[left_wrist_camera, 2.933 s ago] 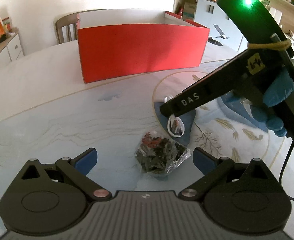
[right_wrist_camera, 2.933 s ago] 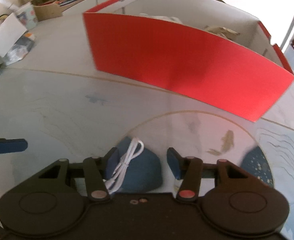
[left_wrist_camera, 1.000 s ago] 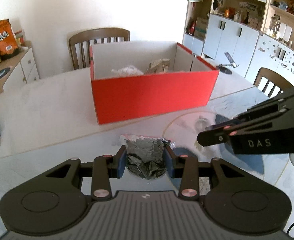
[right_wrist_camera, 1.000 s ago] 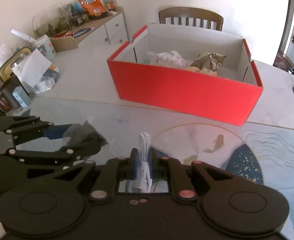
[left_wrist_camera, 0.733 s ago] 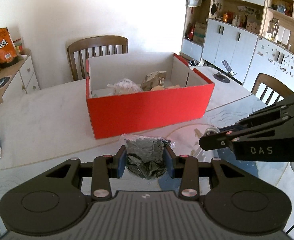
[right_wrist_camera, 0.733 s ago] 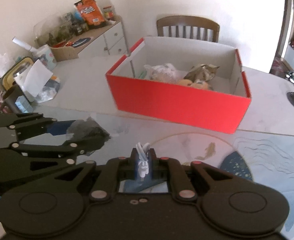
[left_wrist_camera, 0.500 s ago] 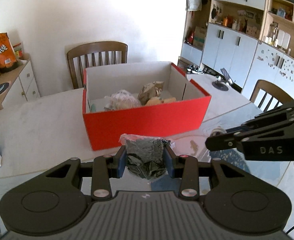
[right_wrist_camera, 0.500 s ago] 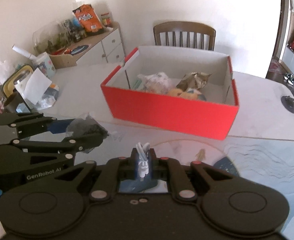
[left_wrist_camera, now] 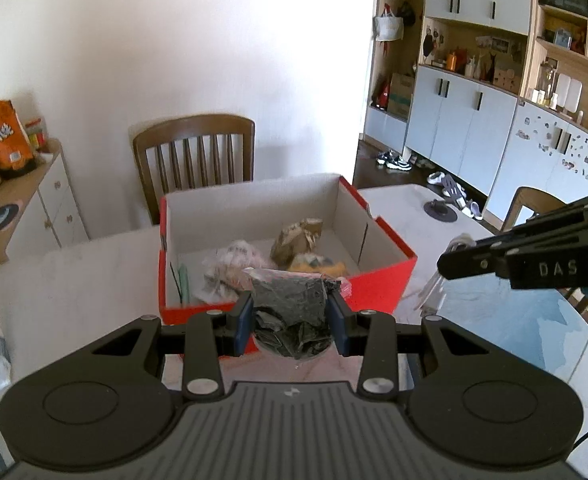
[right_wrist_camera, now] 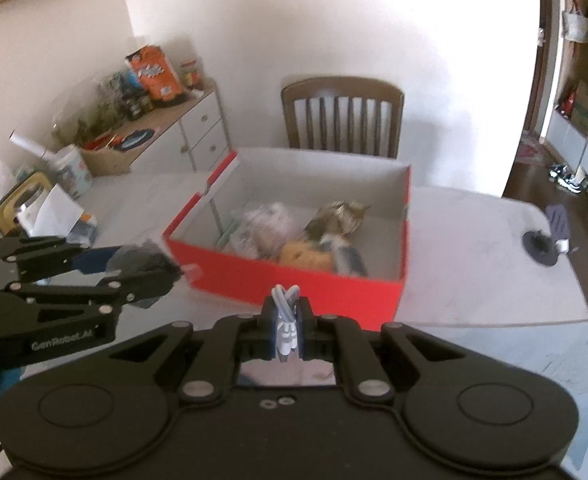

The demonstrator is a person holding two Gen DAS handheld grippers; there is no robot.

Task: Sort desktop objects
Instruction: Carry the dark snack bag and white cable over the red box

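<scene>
One red box (left_wrist_camera: pixel 382 280) sits open on the pale table (left_wrist_camera: pixel 73 280), and it's already got a crumpled pale plastic bag (left_wrist_camera: pixel 229 258), a brown crinkled wrapper (left_wrist_camera: pixel 300 234) and an orange packet (left_wrist_camera: pixel 318 266) lying on its white floor. Hanging in front of the box's near wall, the left gripper (left_wrist_camera: pixel 289 320) has its blue pads pressed on a clear bag of dark dried stuff (left_wrist_camera: pixel 291 308), which is off the table. Off to its right, the right gripper (right_wrist_camera: pixel 285 326) is clamped tight on a coiled white cable (right_wrist_camera: pixel 285 322), loops poking up above the pads and the rest dangling below, level with the box's near right corner. Behind the box stands a wooden chair (left_wrist_camera: pixel 193 152); a white sideboard (right_wrist_camera: pixel 181 136) with an orange snack bag (right_wrist_camera: pixel 153 72) lines the left wall, and a small black stand (right_wrist_camera: pixel 542 246) rests at the table's far right edge.
</scene>
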